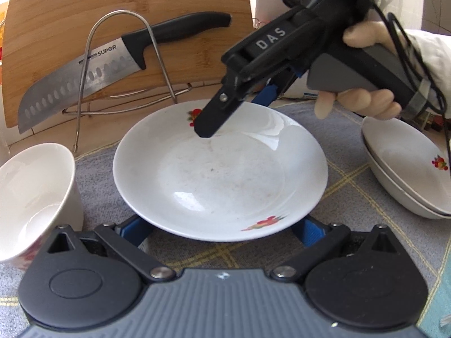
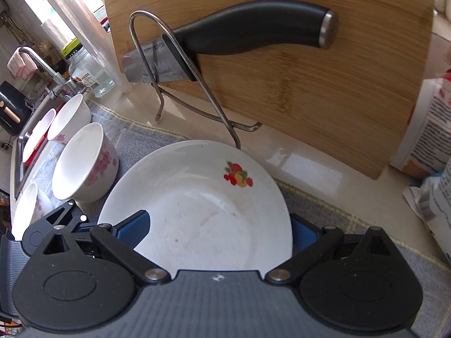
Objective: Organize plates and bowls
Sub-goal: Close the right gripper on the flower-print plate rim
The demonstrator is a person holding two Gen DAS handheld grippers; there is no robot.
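1. The right gripper (image 1: 225, 112), a black and grey plastic tool held in a gloved hand (image 1: 363, 101), reaches down over the far rim of the white plate (image 1: 220, 174). Its jaws stand wide apart, one blue ribbed finger (image 2: 135, 229) over the plate's basin and the other outside the rim; I cannot tell whether either touches the glaze, and it has hold of nothing.
2. The left gripper (image 1: 222, 232) sits at the near side of the same plate, its jaws spread wide too, the blue pads showing just below the near rim on either side. It holds nothing.
3. The plate is round, shallow and glossy, with small fruit prints near its rim and faint grey scuffs across the flat centre. It lies on a grey woven mat (image 1: 352, 197) crossed by thin yellow lines.
4. To the right of the plate in the left wrist view, two more white dishes of the same fruit pattern are stacked (image 1: 406, 169) on the mat.
5. To the plate's left stand deep white bowls (image 2: 84, 163) with pink flower prints, smooth and tall-sided.
6. Behind the plate, a bent steel wire rack (image 1: 124, 64) props up a bamboo cutting board (image 1: 70, 14), its grain pale and striped. A broad steel knife (image 1: 84, 76) with oval dimples along the blade and a black handle rests in the rack against the board.
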